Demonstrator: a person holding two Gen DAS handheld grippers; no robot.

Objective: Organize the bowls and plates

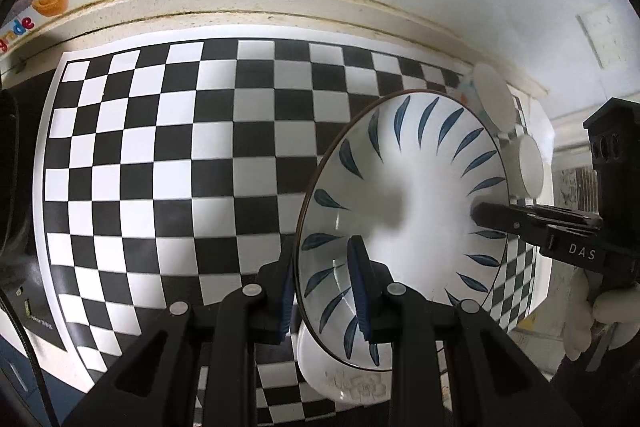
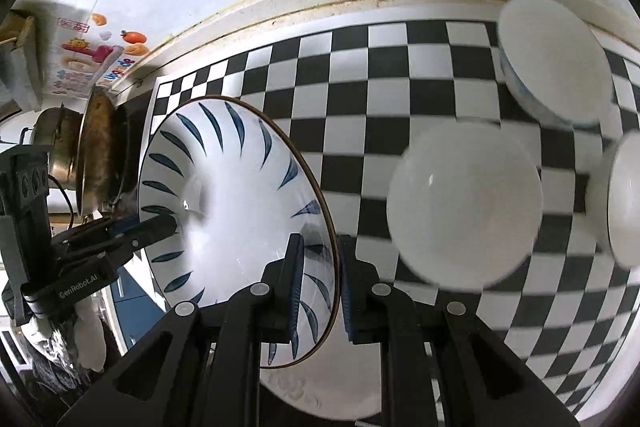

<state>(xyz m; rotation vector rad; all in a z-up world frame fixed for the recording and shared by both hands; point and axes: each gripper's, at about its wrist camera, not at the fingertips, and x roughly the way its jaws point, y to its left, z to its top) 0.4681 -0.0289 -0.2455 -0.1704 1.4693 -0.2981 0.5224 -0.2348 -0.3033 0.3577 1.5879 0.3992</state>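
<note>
A large white bowl with blue leaf strokes and a brown rim (image 1: 420, 167) (image 2: 232, 195) hangs tilted above the black-and-white checkered mat (image 1: 160, 147) (image 2: 400, 67). My left gripper (image 1: 324, 291) is shut on the bowl's near rim, one blue pad inside and one outside. Opposite it, my right gripper (image 2: 320, 279) is shut on the other rim in the same way. Each gripper shows in the other's view: the right one (image 1: 492, 215) at the far rim, the left one (image 2: 160, 223) likewise. Below the big bowl a second white dish (image 1: 344, 379) (image 2: 320, 387) is partly hidden.
Three plain white bowls (image 2: 464, 203) (image 2: 556, 63) (image 2: 624, 199) sit on the mat's right side; two show edge-on (image 1: 494, 95) (image 1: 530, 167). A metal pot (image 2: 96, 155) stands off the mat's left end. The wall ledge (image 1: 280, 3) runs behind. A gloved hand (image 1: 600, 311) holds the right gripper.
</note>
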